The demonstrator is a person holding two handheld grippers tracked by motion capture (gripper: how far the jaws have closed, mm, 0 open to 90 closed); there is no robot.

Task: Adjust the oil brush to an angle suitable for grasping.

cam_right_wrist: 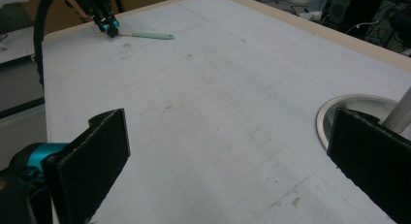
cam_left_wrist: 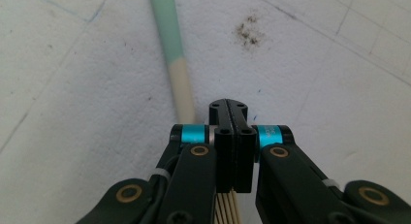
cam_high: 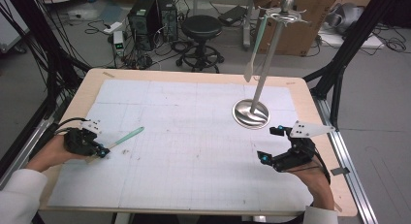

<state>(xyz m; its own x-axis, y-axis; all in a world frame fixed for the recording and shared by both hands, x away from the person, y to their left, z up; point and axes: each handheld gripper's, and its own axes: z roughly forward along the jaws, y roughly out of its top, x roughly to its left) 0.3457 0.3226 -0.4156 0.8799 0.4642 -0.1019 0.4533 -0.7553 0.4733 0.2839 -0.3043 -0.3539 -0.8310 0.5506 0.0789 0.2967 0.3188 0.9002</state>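
A spatula with a mint-green handle and a cream end lies flat on the white grid mat at the left. My left gripper rests low over its cream end. Its jaws are pressed together, and the spatula runs along the table just left of them and passes under the gripper. A second spatula hangs from the top of a metal stand at the right. My right gripper hovers in front of the stand's round base, jaws wide apart and empty.
The white mat covers most of the wooden table. Black frame posts flank both sides. Beyond the far edge stand a black stool, computer towers and cardboard boxes.
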